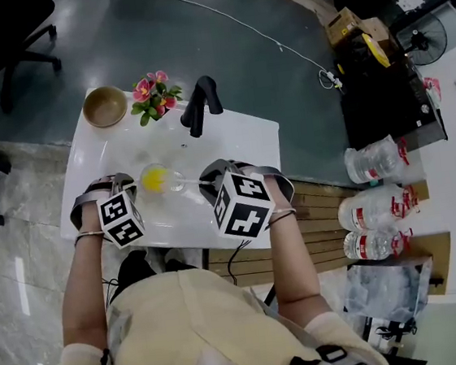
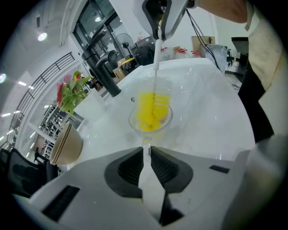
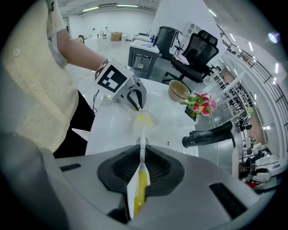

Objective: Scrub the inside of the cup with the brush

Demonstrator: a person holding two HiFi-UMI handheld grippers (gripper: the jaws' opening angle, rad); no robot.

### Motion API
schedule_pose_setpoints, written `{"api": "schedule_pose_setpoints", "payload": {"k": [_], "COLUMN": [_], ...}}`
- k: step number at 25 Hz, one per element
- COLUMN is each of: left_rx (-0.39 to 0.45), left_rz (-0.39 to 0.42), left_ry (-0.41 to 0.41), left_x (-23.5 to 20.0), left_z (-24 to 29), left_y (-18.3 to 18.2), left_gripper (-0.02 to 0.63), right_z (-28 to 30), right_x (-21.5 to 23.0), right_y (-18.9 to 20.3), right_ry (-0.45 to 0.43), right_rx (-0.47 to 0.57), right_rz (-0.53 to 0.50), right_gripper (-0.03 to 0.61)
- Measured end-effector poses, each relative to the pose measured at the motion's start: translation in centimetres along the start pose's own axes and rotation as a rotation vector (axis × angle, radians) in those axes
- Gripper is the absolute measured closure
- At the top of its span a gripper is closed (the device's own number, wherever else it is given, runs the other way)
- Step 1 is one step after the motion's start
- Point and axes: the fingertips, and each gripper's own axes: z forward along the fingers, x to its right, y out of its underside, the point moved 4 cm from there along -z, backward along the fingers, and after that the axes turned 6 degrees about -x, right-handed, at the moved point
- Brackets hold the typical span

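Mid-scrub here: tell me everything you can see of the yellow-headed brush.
The yellow-headed brush has a bright yellow head (sponge or bristles, I cannot tell which), a thin white shaft and a flatter white-and-yellow handle end that looks like plastic. The head sits inside the clear stemmed glass cup and fills much of its bowl. The right gripper is shut on the handle, holding the brush roughly level over the white table. The left gripper grips the cup's stem.

Clear glass cup point(image 2: 168, 120), spongy brush point(image 2: 150, 110), glossy white table point(image 1: 239, 138).
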Motion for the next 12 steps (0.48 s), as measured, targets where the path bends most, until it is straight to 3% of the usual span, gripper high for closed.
{"api": "schedule_pose_setpoints", "payload": {"k": [12], "left_rx": [-0.003], "left_rz": [0.003], "left_ry": [-0.001], "left_x": [0.0], "left_z": [0.0], "left_y": [0.0], "left_gripper": [0.555], "right_z": [-0.7], "right_x": [0.6], "right_y": [-1.2], "right_ry": [0.041], "right_rx": [-0.035], "right_rz": [-0.041], "right_gripper": [0.531]}}
